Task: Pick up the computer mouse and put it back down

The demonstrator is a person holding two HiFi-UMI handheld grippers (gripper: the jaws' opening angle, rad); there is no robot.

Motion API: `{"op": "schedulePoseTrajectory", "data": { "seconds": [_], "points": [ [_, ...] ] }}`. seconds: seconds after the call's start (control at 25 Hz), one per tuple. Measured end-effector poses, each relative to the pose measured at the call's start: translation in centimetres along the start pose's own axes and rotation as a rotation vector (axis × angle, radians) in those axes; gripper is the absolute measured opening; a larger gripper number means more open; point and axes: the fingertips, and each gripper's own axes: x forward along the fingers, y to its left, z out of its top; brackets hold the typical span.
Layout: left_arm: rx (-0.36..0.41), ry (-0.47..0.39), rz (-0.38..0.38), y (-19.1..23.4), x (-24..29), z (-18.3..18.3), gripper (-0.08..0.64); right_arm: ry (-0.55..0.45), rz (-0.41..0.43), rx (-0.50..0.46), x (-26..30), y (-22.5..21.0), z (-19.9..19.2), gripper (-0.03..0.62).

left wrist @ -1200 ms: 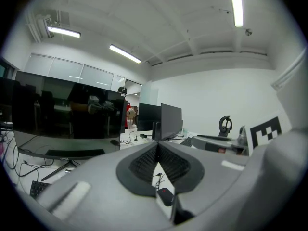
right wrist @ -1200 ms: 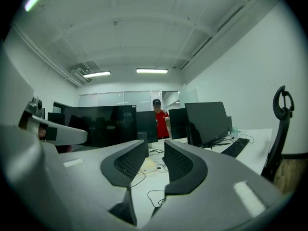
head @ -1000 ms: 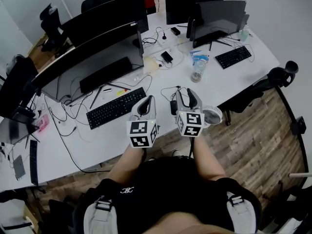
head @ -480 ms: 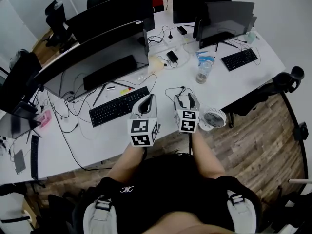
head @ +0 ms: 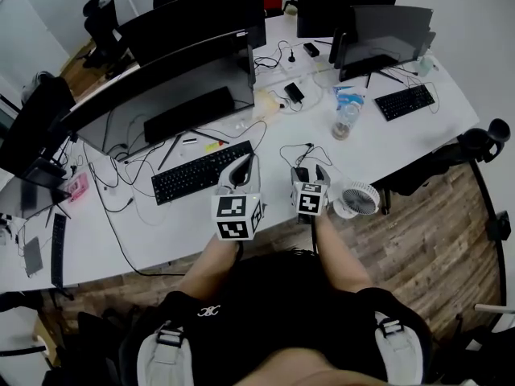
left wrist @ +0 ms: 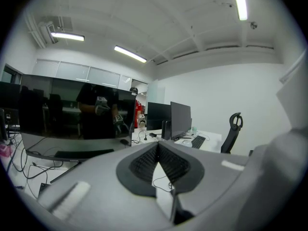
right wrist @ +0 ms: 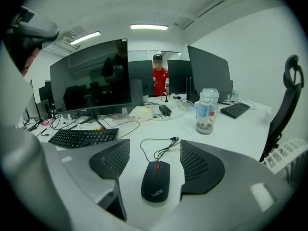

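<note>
In the head view, the left gripper is held just off the right end of the keyboard. The right gripper is seen a little further to the keyboard's right, low over the table. What lies beneath it is not made out from here. A small fan stands further right again, and a bottle is set well beyond the keyboard's right end.

In the left gripper view, the jaws are seen pressed together at their tips with nothing between them.

In the right gripper view, the jaws have just been opening and are spread wide. The mouse lies flat on the table to the keyboard's right. It is framed between the two pads but touched by neither. Its cable is looped loosely just ahead of it.

Some risks are judged to remain. If the jaws were closed off-centre, the mouse could be pushed sideways instead of gripped. Its smooth, rounded shell could be squeezed out from between the pads. The cable could be snagged or dragged during a lift, so that the mouse is tugged askew.
</note>
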Motion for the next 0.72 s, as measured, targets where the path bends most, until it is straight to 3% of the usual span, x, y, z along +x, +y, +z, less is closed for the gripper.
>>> {"op": "schedulePoseTrajectory", "data": {
  "seconds": [0.44, 0.72],
  "points": [
    [-0.003, 0.014, 0.041, 2.0, -0.5, -0.5, 0.054, 0.198, -0.015, 0.030, 4.1, 0.0, -7.6, 0.303],
    [-0.013, 0.012, 0.064, 3.0, -0.7, -0.7, 0.054, 0.304, -0.015, 0.029, 5.0, 0.2, -10.3, 0.301]
  ]
}}
